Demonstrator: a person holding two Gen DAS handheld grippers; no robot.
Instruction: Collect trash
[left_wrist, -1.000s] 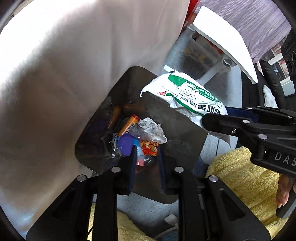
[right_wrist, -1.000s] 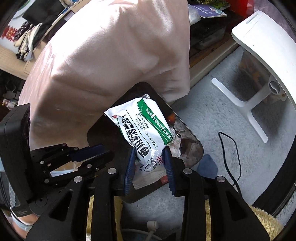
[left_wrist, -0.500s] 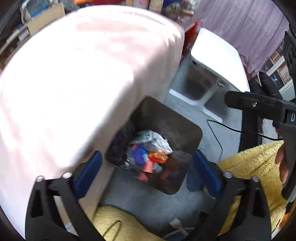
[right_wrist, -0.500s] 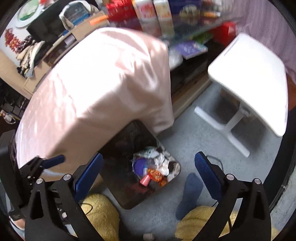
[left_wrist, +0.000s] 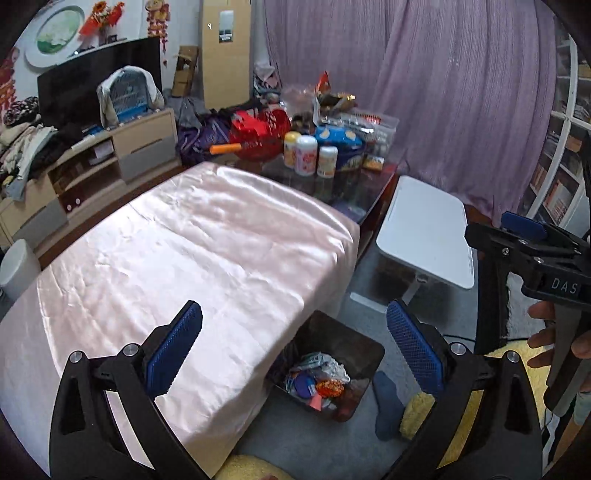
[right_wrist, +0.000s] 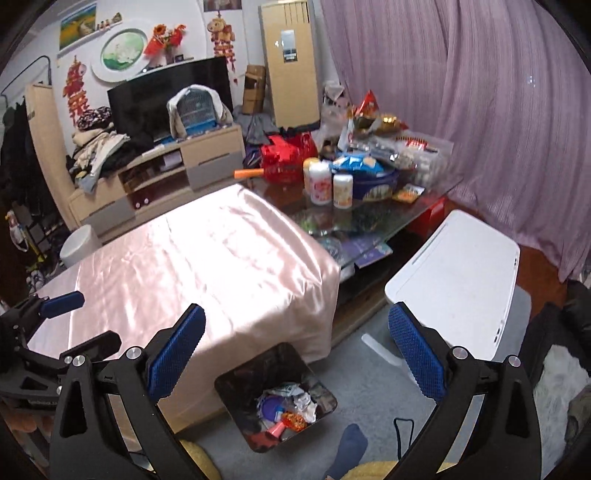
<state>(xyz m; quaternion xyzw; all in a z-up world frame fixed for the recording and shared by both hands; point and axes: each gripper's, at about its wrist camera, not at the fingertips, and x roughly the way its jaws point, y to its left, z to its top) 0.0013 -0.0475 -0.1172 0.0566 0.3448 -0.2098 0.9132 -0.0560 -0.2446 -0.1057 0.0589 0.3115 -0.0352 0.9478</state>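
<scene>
left hand-held gripper (left_wrist: 293, 350): spread, empty. right hand-held gripper (right_wrist: 295, 354): spread, empty. dark square trash bin (right_wrist: 236, 378), lower centre: crumpled wrappers inside, beside pink satin-covered surface (right_wrist: 192, 266).

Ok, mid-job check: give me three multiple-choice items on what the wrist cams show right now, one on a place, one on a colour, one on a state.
1. Where is the trash bin?
A. On the white side table
B. On the floor at the corner of the pink-covered table
C. On the TV cabinet

2. What colour are the claw pads?
A. Blue
B. Red
C. Yellow

3. What state is the right claw in?
A. Shut on a wrapper
B. Shut on nothing
C. Open and holding nothing

Answers:
1 B, the bin stands on the grey floor beside the draped corner of the pink-covered table.
2 A, both wrist views show textured blue pads.
3 C, its fingers are spread wide with only the bin visible between them; the left claw is likewise open.
</scene>
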